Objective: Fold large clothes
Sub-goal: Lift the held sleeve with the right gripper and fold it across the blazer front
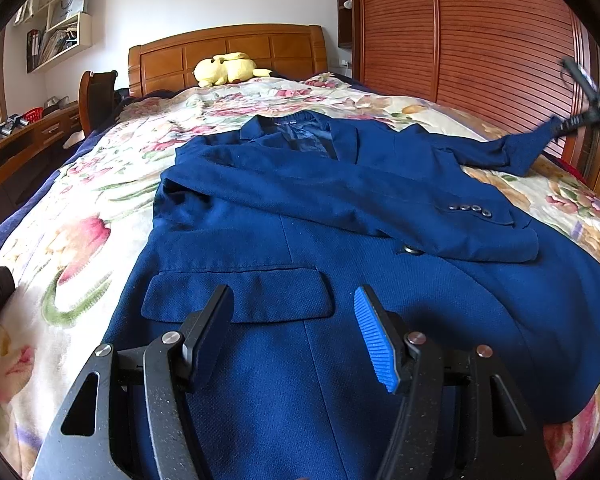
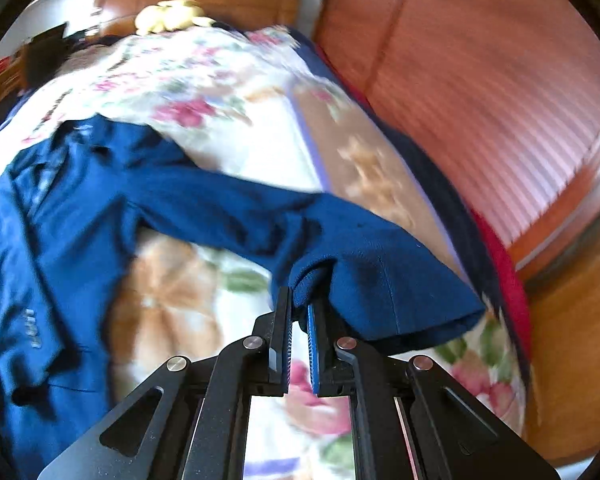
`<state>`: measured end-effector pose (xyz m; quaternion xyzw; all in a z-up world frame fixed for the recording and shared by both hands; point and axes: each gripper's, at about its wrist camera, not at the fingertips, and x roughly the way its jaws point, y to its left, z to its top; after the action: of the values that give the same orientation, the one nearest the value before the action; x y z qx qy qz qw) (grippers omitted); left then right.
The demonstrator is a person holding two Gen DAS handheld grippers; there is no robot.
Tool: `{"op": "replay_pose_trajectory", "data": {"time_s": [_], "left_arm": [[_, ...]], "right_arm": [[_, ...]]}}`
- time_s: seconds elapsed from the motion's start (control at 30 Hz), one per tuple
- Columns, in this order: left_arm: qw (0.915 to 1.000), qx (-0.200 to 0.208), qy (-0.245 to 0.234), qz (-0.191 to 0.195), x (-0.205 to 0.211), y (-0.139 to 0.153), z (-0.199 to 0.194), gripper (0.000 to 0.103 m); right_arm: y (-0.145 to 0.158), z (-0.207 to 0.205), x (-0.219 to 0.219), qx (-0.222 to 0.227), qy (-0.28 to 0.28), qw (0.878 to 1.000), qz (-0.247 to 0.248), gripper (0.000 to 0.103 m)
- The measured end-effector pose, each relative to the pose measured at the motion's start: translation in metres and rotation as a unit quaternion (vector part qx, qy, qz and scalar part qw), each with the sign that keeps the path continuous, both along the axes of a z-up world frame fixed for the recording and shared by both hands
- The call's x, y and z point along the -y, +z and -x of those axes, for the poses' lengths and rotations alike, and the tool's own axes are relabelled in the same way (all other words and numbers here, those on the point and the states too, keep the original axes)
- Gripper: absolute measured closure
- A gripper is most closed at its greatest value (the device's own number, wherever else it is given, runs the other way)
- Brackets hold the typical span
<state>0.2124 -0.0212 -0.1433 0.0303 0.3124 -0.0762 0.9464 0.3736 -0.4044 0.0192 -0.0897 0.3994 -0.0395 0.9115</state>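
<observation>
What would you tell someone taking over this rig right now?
Left gripper: open, empty, hovering over the jacket near its pocket flap.
Right gripper: shut on the cuff end of one sleeve, lifted off the bed.
Jacket lies front up on the flowered bedspread, collar toward the headboard.
Done: the other sleeve is already folded across the chest.
Left: lay the held sleeve across the chest too, then fold the body up.

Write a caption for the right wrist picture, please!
Right gripper pinches the blue jacket's sleeve above the flowery bed.
</observation>
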Motion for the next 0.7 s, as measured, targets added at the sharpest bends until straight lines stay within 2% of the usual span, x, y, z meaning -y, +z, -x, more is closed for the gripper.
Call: {"op": "replay_pose_trajectory", "data": {"time_s": [0.3, 0.5, 0.7], "left_arm": [[1.0000, 0.005, -0.006, 0.004, 0.000, 0.004, 0.002, 0.039], [0.9999, 0.005, -0.009, 0.014, -0.004, 0.006, 0.005, 0.039], [0.9997, 0.000, -0.018, 0.018, -0.014, 0.013, 0.017, 0.039]], "right_arm": [[0.062, 0.043, -0.099, 0.048, 0.089, 0.994, 0.030, 0.097], [0.083, 0.079, -0.159, 0.072, 0.160, 0.984, 0.038, 0.097], [0.090, 0.118, -0.195, 0.083, 0.224, 0.970, 0.037, 0.097]]}}
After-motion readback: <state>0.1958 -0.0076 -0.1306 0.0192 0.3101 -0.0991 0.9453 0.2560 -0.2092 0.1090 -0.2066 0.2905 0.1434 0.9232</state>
